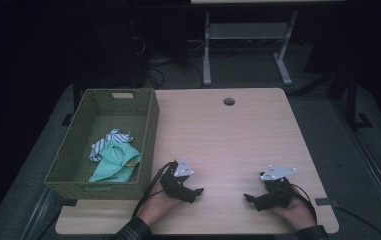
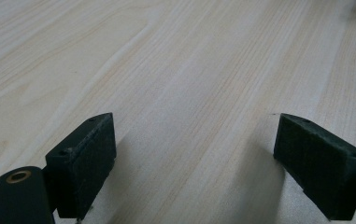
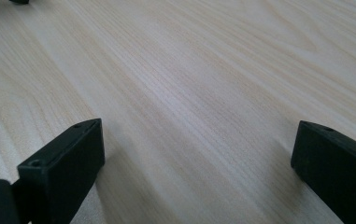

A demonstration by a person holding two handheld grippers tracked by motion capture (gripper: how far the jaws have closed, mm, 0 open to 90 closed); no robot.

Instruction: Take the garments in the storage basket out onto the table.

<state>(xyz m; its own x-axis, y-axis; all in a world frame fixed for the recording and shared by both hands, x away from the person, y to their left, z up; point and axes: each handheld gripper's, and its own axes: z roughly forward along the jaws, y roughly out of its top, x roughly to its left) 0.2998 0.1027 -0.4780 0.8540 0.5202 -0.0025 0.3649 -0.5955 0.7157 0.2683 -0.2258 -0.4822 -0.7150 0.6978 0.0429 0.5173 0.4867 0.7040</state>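
My left gripper (image 1: 197, 192) rests low over the light wooden table (image 1: 228, 135) near its front edge, held in a hand and pointing right. In the left gripper view its jaws (image 2: 194, 122) stand wide apart with bare wood between them. My right gripper (image 1: 248, 198) lies further right, also held in a hand, and points left toward the other gripper. The right gripper view shows it (image 3: 199, 126) open, with nothing between the black pads (image 3: 68, 158).
A green woven basket (image 1: 150, 120) stands on the table's left side and holds a teal cloth (image 1: 115, 161) and a blue-and-white striped cloth (image 1: 109, 139). A round cable hole (image 1: 229, 101) sits near the far edge. A desk frame (image 1: 248, 45) stands on the floor behind.
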